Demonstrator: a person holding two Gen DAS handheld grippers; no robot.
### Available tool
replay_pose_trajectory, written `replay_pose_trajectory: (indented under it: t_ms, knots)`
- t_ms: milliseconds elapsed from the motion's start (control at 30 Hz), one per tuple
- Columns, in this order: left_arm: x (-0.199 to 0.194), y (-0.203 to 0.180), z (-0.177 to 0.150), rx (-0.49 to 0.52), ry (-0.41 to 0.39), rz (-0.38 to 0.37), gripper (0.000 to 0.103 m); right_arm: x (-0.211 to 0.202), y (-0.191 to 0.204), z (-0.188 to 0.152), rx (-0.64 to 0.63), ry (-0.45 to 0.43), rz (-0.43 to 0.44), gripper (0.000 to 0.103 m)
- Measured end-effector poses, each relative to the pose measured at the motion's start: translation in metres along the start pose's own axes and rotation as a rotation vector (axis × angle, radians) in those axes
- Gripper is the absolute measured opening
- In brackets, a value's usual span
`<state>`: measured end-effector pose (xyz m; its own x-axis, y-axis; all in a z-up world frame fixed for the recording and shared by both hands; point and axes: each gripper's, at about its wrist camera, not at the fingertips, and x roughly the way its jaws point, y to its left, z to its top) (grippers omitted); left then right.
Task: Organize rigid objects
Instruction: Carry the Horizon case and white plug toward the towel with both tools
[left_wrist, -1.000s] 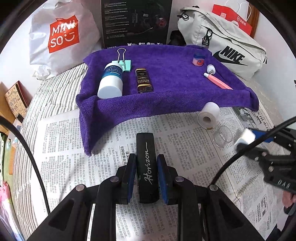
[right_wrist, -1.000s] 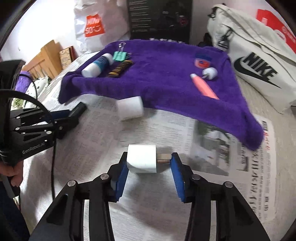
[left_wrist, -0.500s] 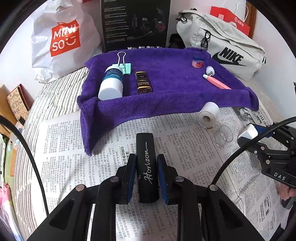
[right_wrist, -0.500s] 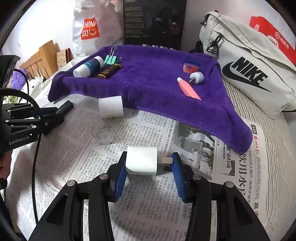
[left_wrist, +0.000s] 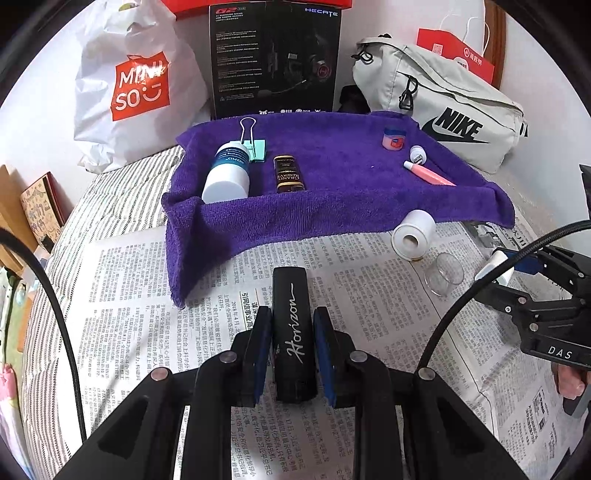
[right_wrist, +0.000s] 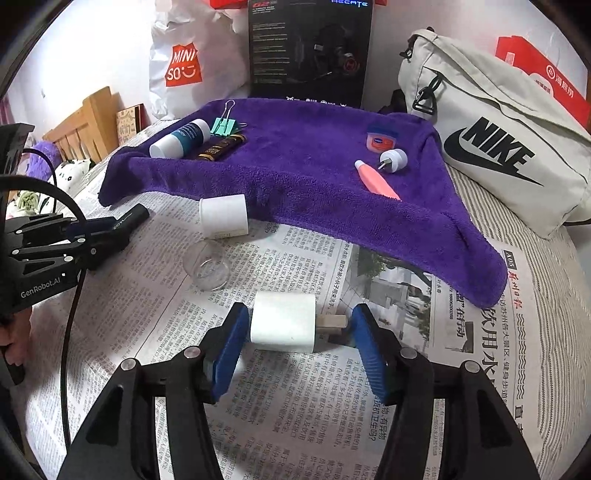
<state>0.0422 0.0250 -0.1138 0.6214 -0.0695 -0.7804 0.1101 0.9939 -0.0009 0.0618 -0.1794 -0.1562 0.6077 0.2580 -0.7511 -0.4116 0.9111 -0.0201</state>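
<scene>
Charger plug (right_wrist: 283, 326) between opening right hand-held gripper (right_wrist: 295, 345) pads.

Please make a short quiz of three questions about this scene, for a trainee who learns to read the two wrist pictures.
1. True or false: the left gripper is shut on the black Horizon case.
2. The clear glass cup stands on: A the striped bedding; B the newspaper; C the Nike bag.
3. How many objects lie on the purple towel?

Key: 1 true; 2 B; 3 six.
</scene>
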Motion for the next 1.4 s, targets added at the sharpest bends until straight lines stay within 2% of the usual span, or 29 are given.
replay_pose_trajectory:
  t_ms: [500, 600, 667, 1400]
  knots:
    - [-0.0002, -0.0023, -0.0009, -0.003, 0.000, 0.007, 0.023, -0.0004, -0.0007, 0.0001, 0.000, -0.002, -0.002, 0.058]
    - [-0.0001, -0.0022, -0.0005, -0.004, 0.000, 0.007, 0.023, -0.0009, -0.0006, 0.0003, 0.007, -0.005, -0.014, 0.051]
    - [0.0000, -0.0024, -0.0006, -0.008, 0.000, 0.003, 0.023, -0.0026, -0.0027, -0.0005, 0.019, -0.011, -0.020, 0.043]
    - [-0.0011, 0.0003, -0.0015, -0.020, -0.002, -0.001, 0.021, -0.0014, -0.0020, 0.0001, 0.013, -0.010, -0.033, 0.043]
